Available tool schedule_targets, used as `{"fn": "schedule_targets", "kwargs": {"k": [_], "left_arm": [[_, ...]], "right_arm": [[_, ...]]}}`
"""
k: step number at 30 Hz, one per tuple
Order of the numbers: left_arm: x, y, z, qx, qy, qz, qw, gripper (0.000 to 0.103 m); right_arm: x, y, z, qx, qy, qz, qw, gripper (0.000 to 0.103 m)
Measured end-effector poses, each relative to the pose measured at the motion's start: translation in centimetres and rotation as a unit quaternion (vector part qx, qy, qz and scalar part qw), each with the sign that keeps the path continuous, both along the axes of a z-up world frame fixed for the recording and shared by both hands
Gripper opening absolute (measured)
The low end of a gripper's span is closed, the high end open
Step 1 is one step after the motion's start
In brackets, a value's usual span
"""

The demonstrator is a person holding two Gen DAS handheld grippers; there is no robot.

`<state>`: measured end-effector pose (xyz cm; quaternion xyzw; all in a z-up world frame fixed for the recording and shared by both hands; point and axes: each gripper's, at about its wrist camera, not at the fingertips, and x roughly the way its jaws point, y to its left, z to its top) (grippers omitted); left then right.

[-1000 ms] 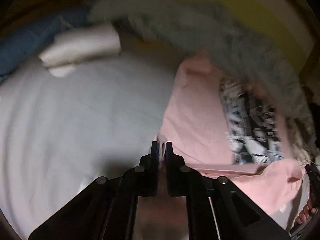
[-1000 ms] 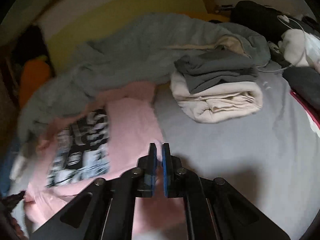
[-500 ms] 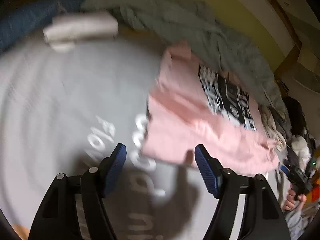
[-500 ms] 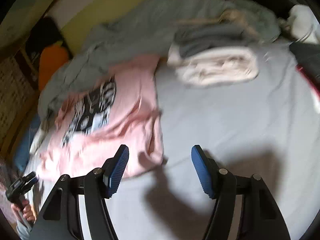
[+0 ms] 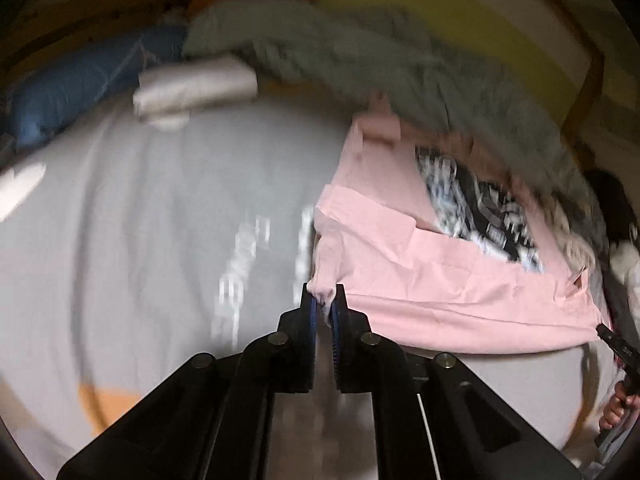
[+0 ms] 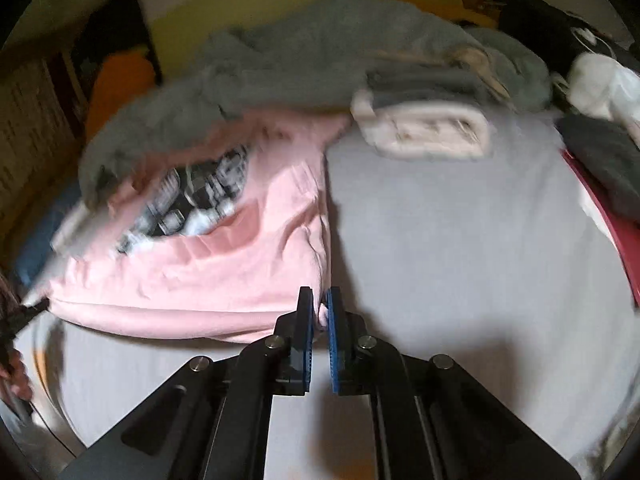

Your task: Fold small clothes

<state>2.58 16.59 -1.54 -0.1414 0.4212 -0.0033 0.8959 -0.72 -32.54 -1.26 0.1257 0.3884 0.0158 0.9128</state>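
Both grippers, wide open half a second ago, now pinch the pink shirt (image 5: 420, 280): left gripper (image 5: 323, 303) on its near-left corner, right gripper (image 6: 318, 307) on near-right. Shirt lies half-folded on the grey bed (image 6: 440, 220). Next fold looks ready.
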Motion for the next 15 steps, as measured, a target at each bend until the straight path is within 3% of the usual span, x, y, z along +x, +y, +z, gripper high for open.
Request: {"fn": "schedule_targets", "kwargs": {"k": [2, 4, 6, 8, 10, 11, 12, 15], "left_arm": [[-1.1, -0.7, -1.2, 0.020, 0.023, -0.010, 0.9995, 0.009], [-1.4, -1.4, -2.1, 0.060, 0.022, -0.024, 0.9977, 0.014], [-1.0, -2.1, -2.0, 0.078, 0.007, -0.049, 0.9958, 0.034], [-0.3, -2.3, -1.0, 0.074, -0.023, -0.080, 0.9937, 0.039], [0.6, -2.1, 0.8, 0.083, -0.046, -0.074, 0.9927, 0.040], [1.0, -2.1, 1.5, 0.080, -0.055, -0.081, 0.9920, 0.046], [1.8, -2.2, 2.1, 0.080, -0.059, -0.088, 0.9911, 0.054], [4.4, -2.2, 2.1, 0.079, -0.043, -0.100, 0.9909, 0.054]], "right_arm": [[-1.0, -0.2, -2.0, 0.011, 0.035, -0.002, 0.999, 0.007], [-1.2, -0.4, -2.7, -0.002, 0.037, 0.000, 0.999, 0.013], [-0.7, -0.4, -1.8, -0.016, 0.036, -0.007, 0.999, 0.038], [0.3, -0.1, -0.3, -0.051, 0.025, -0.015, 0.998, 0.057], [0.8, 0.1, 1.1, -0.054, -0.004, -0.016, 0.998, 0.057], [1.6, 0.1, 1.8, -0.047, -0.013, -0.003, 0.999, 0.057], [2.6, -0.1, 2.0, -0.044, -0.012, 0.004, 0.999, 0.057], [5.9, -0.4, 2.0, -0.030, 0.001, 0.024, 0.999, 0.057]]}}
